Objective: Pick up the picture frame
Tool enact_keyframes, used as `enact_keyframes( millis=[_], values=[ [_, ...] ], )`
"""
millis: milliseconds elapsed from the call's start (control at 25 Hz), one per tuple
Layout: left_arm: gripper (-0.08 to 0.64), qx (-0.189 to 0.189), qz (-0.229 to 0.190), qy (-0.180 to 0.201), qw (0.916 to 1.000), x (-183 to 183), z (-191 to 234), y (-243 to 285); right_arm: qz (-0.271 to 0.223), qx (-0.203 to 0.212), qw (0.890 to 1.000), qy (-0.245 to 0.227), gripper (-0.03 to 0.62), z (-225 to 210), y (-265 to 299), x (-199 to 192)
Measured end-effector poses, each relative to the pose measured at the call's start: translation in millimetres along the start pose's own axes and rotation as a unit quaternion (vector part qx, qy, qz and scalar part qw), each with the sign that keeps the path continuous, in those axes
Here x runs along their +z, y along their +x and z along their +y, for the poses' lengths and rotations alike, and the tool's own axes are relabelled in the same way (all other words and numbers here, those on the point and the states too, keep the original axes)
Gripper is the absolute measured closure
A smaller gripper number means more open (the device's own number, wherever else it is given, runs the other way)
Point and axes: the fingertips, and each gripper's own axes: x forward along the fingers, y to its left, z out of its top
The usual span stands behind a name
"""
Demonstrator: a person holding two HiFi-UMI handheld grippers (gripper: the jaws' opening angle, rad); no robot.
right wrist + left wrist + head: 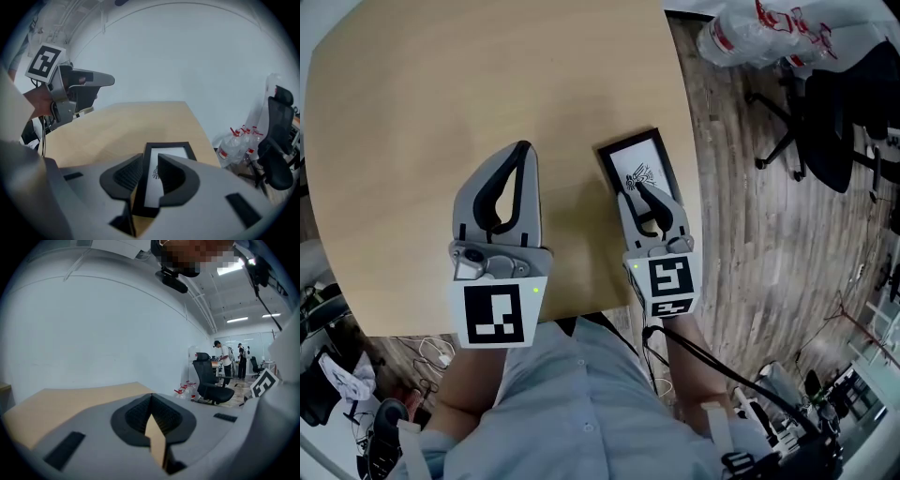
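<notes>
The picture frame (pixel 642 164) is black with a white mat and a small dark drawing; it lies flat on the wooden table (pixel 441 94) near its right edge. My right gripper (pixel 635 189) hovers over the frame's near end, open. In the right gripper view the frame (pixel 174 153) shows through the gap between the jaws of the right gripper (pixel 150 161), and the pads do not press on it. My left gripper (pixel 523 147) hangs over bare table to the frame's left, shut and holding nothing. Its closed tips show in the left gripper view (pixel 151 399).
The table's right edge runs just beside the frame, with wood floor (pixel 741 216) below. A black office chair (pixel 825 122) and a clear bag of bottles (pixel 759 33) stand at the far right. Cables lie on the floor at lower left (pixel 431 354). People stand far off (pixel 225 357).
</notes>
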Motion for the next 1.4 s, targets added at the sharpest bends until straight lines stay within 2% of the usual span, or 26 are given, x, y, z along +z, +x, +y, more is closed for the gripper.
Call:
enact_keyframes(
  millis=[360,880,1400],
  values=[
    [0.558,0.002,0.015,-0.009,0.9999,-10,8,5,0.043,0.016,0.999,0.003,0.480,15,12,-13],
    [0.558,0.004,0.020,-0.021,0.9996,-17,14,8,0.100,-0.004,0.995,-0.028,0.479,17,17,-25],
    [0.558,0.011,0.016,-0.025,0.9995,-13,23,8,0.119,-0.005,0.993,-0.020,0.497,16,19,-26]
  ],
)
